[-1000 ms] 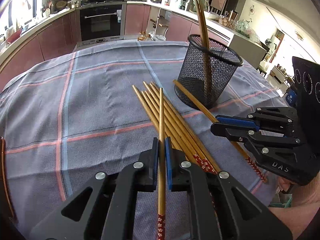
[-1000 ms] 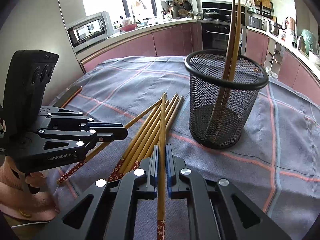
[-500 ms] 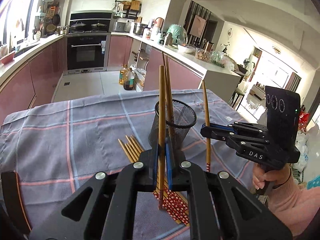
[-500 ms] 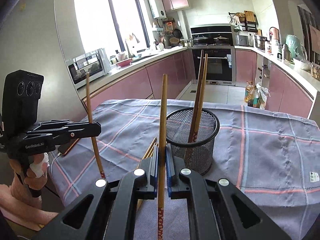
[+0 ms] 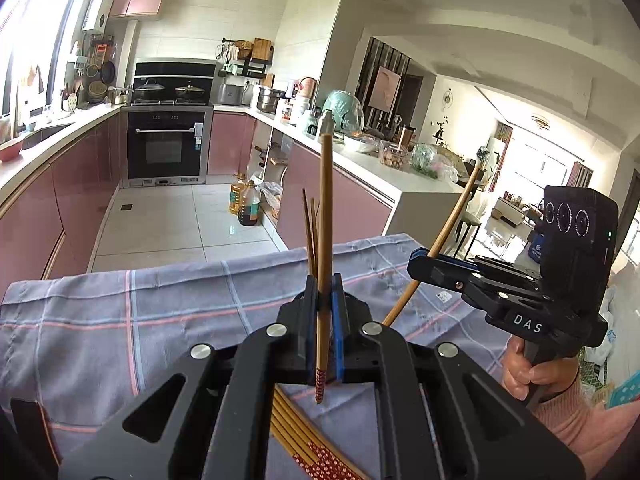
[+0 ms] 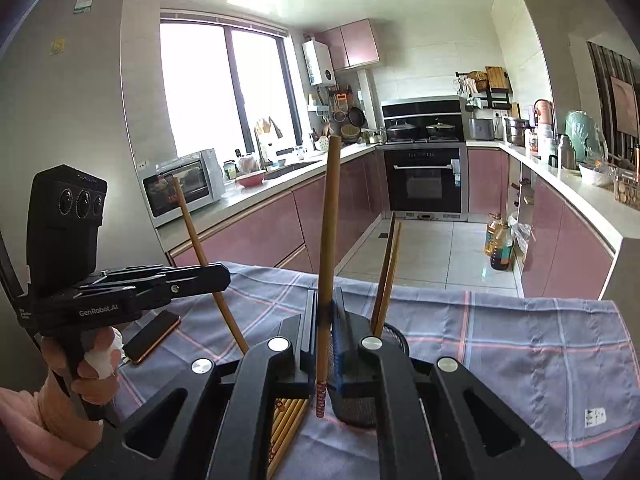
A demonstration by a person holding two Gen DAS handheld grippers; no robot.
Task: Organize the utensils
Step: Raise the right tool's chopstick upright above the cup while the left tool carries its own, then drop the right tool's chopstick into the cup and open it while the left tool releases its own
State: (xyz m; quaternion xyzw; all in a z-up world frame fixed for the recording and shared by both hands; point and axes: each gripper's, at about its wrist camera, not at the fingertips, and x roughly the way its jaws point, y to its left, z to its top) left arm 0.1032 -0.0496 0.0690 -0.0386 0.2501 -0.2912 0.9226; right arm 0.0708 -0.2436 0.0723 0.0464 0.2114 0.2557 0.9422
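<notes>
Left gripper (image 5: 325,292): raised above the table, jaws clamped on a chopstick (image 5: 324,240) that stands upright at frame centre, patterned red end hanging just below the blue pads (image 5: 338,320).
Right gripper (image 6: 325,312): also lifted, jaws closed on a second chopstick (image 6: 329,232), near vertical, red-patterned tip down; in the left view this stick slants toward the upper right.
Hands: a pink-sleeved right hand (image 5: 532,372) grips the right tool's handle at the right edge of the left view; the left hand (image 6: 94,368), a white wrap on one finger, holds the other at lower left of the right view.
Holder: a black wire-mesh cup (image 6: 372,400) sits just under the right gripper, two sticks (image 6: 386,276) leaning in it.
Loose chopsticks: a bundle (image 5: 296,428) of smooth bamboo sticks lies on the cloth at bottom centre, red floral ends toward the camera.
Cloth: grey-blue weave with pink and pale check lines (image 5: 140,320), wrinkled, draped over the far table edge.
Edges and room: a dark phone (image 6: 152,336) lies near the table's left edge; open tiled floor lies beyond the table's far edge.
</notes>
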